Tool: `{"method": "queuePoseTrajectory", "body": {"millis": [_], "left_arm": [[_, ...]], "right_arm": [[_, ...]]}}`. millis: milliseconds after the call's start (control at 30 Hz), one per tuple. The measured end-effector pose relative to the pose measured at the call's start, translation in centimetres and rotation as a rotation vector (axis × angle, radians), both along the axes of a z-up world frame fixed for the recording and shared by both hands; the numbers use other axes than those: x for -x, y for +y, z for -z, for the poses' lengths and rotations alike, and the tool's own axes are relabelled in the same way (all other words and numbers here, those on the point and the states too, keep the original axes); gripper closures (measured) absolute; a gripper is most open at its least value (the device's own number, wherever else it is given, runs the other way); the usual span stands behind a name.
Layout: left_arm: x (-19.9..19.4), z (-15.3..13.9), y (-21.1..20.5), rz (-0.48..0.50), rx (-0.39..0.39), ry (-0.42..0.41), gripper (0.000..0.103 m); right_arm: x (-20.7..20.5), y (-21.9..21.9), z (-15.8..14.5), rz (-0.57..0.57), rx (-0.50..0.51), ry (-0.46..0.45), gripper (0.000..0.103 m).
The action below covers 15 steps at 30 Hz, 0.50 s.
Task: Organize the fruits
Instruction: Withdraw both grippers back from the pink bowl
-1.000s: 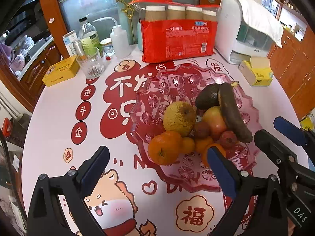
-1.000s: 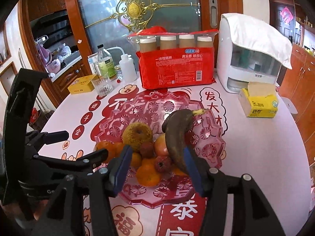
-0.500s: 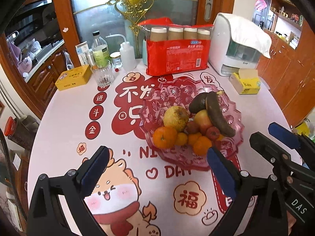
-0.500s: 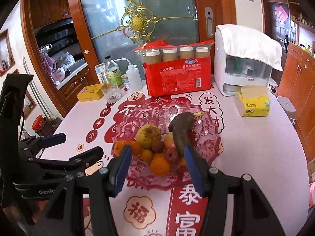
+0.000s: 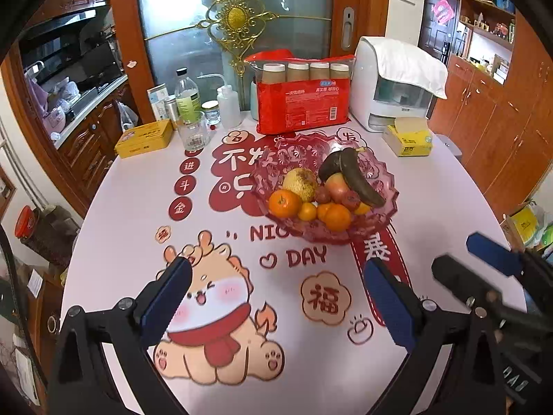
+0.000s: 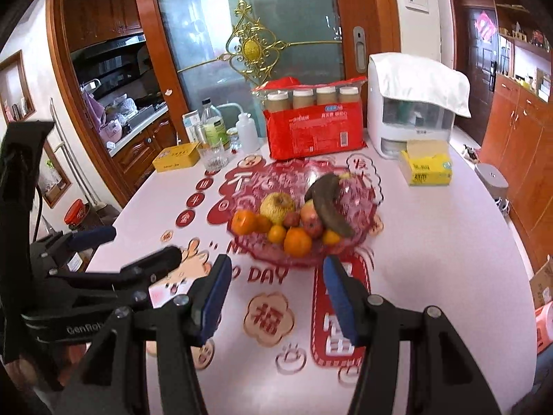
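Observation:
A pink glass fruit bowl (image 5: 385, 186) (image 6: 366, 197) stands mid-table. In it lie a dark overripe banana (image 5: 356, 176) (image 6: 328, 207), a yellow pear (image 5: 300, 183) (image 6: 277, 205), an apple (image 5: 337, 186), several oranges (image 5: 285, 203) (image 6: 298, 241) and small red fruits. My left gripper (image 5: 276, 297) is open and empty, above the near table, well short of the bowl. My right gripper (image 6: 274, 290) is open and empty, also short of the bowl. The right gripper shows at the right edge of the left wrist view (image 5: 484, 259).
Behind the bowl stand a red pack of paper cups (image 5: 300, 98), a white appliance under a cloth (image 5: 394, 83), a yellow tissue box (image 5: 409, 136), bottles and a glass (image 5: 195, 131), and a yellow tin (image 5: 145, 138). The round table (image 5: 449, 186) has a printed cover.
Both grippers have drawn back and up from the bowl, which now looks smaller and farther. Both stay open and empty. The fruit has not moved.

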<state>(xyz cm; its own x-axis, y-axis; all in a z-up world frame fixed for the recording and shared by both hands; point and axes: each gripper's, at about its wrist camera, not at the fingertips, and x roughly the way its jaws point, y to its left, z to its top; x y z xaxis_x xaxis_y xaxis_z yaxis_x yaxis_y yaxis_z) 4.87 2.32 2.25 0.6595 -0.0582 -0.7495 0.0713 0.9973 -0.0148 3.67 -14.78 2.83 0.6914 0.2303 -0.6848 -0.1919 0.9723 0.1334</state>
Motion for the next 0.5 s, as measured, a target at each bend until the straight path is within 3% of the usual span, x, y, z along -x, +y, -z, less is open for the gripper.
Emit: {"method": "queuePoseTrajectory", "body": {"millis": [400, 500], "left_arm": [[7.0, -0.8, 0.0, -0.050, 0.036, -0.020, 0.004], [7.7, -0.8, -0.4, -0.053, 0.023, -0.026, 0.004]], "right_arm": [[7.3, -0.1, -1.4, 0.008, -0.018, -0.012, 0.047], [8.0, -0.4, -1.7, 0.020, -0.022, -0.027, 0.041]]}}
